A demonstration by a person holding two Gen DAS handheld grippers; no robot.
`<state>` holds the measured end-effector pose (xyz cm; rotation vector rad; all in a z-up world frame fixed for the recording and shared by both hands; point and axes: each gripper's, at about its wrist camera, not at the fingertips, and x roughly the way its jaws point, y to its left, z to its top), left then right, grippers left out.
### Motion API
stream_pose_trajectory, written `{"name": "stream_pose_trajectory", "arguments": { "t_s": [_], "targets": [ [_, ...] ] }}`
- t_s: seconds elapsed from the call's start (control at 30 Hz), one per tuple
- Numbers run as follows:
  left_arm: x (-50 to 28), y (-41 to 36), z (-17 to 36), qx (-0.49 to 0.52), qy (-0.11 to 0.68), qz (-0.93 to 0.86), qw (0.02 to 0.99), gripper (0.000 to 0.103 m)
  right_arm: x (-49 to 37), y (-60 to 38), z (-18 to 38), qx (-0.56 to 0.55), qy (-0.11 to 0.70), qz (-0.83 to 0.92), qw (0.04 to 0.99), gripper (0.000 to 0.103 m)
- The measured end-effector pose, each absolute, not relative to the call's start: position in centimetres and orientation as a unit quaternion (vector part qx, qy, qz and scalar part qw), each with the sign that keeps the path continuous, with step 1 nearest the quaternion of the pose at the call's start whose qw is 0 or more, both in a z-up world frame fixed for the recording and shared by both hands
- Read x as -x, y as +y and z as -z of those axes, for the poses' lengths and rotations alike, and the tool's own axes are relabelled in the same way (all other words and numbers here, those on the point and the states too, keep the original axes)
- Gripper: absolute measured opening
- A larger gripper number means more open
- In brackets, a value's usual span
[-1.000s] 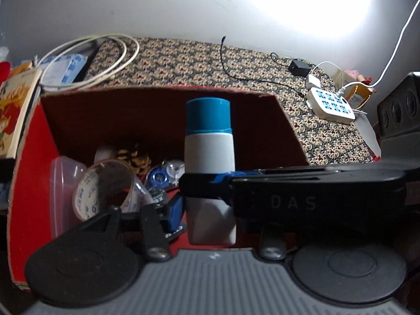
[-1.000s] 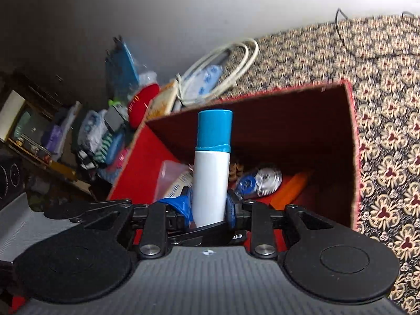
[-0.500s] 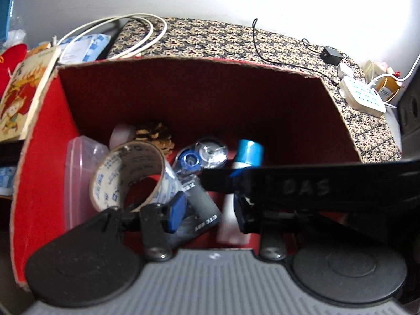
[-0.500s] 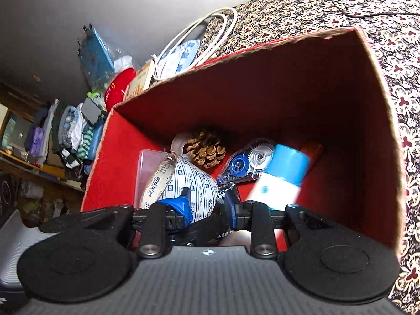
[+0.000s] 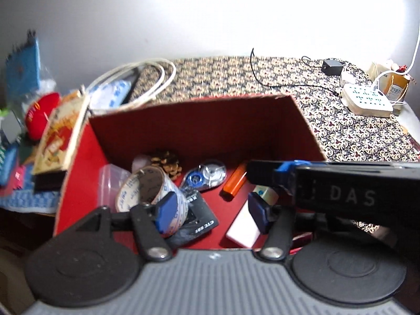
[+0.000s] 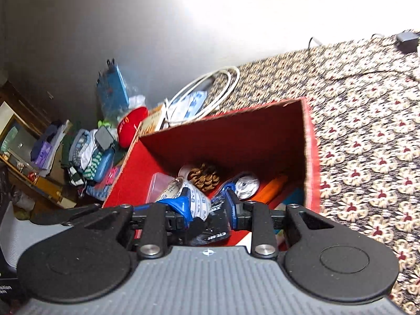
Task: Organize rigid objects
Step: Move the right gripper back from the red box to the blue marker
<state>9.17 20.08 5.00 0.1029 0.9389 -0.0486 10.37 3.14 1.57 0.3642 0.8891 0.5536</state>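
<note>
Both grippers, left [image 5: 212, 210] and right [image 6: 207, 206], spread empty; lift straight clear of the red box [image 5: 194, 128], bottle [image 5: 244, 223] seemingly lying at 5 o'clock.

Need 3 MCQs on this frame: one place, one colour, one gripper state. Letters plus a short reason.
1. Where does the pine cone lie?
A. on the patterned cloth
B. inside the red box
C. on the power strip

2. The lighter beside the correction tape dispenser is:
A. green
B. white
C. orange

3. The right gripper is:
A. open, empty
B. shut on the tape roll
C. shut on the lighter

Key: B, it sits by the box's far wall; C, orange body; A, fingers apart, nothing between.
</note>
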Motion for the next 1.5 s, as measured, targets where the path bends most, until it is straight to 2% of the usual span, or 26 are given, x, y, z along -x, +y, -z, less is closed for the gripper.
{"name": "stream_pose_trajectory", "arguments": {
  "t_s": [0.27,0.67,1.5],
  "targets": [
    [-7.0,16.5,-6.2,-0.073,0.439,0.019,0.895,0.066,-8.0,-0.1,-2.7,-0.176,0.397,-0.24,0.868,0.012],
    [-4.0,11.0,-7.0,-0.093,0.424,0.029,0.9,0.066,-4.6,-6.1,-3.1,-0.185,0.381,-0.22,0.879,0.012],
    [-0.5,-0.2,-2.3,-0.121,0.472,0.091,0.869,0.067,0.5,-17.4,0.4,-0.218,0.403,-0.164,0.874,0.012]
  ]
}}
